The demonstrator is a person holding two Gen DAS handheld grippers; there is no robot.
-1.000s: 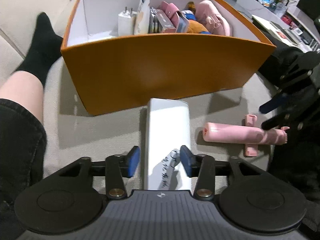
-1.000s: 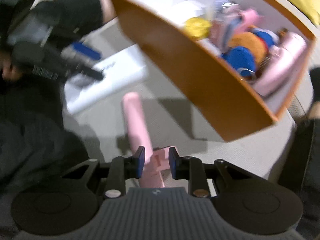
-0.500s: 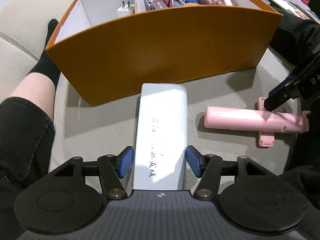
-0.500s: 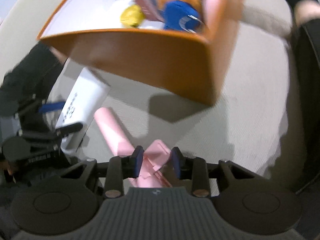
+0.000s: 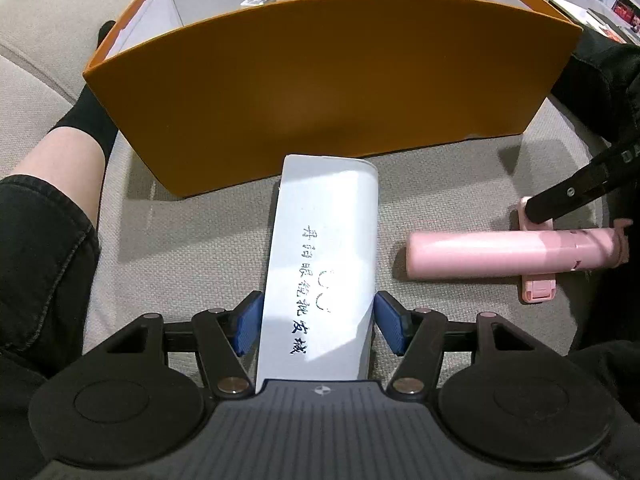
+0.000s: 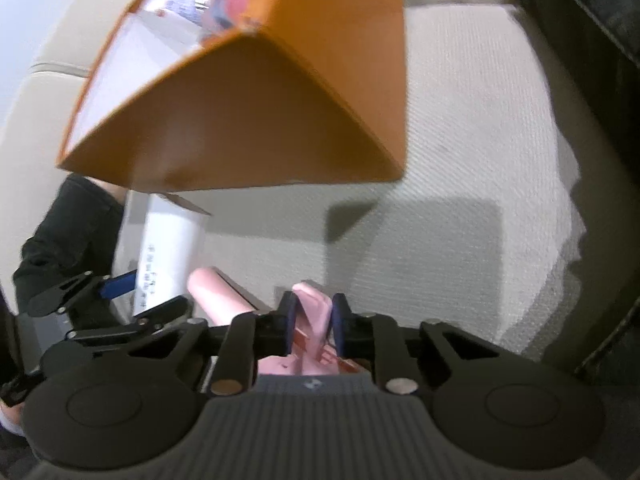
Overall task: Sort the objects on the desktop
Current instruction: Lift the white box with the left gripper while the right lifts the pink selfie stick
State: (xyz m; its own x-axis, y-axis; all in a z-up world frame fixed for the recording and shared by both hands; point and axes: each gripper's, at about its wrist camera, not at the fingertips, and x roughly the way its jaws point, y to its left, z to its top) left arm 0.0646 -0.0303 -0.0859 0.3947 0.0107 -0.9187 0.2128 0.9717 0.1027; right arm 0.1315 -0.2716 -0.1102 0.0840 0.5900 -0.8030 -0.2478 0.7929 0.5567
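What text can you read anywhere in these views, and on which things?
White box: a column of handwritten Chinese characters beside a small smile-like mark; the strokes are too loose to transcribe surely.
Right gripper: letters "DA" at the left view's edge, cut off.
Orange box contents: print too small.

Both wrist cams: close, downward, overlapping

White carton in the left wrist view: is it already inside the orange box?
No, the white carton lies outside the orange box.
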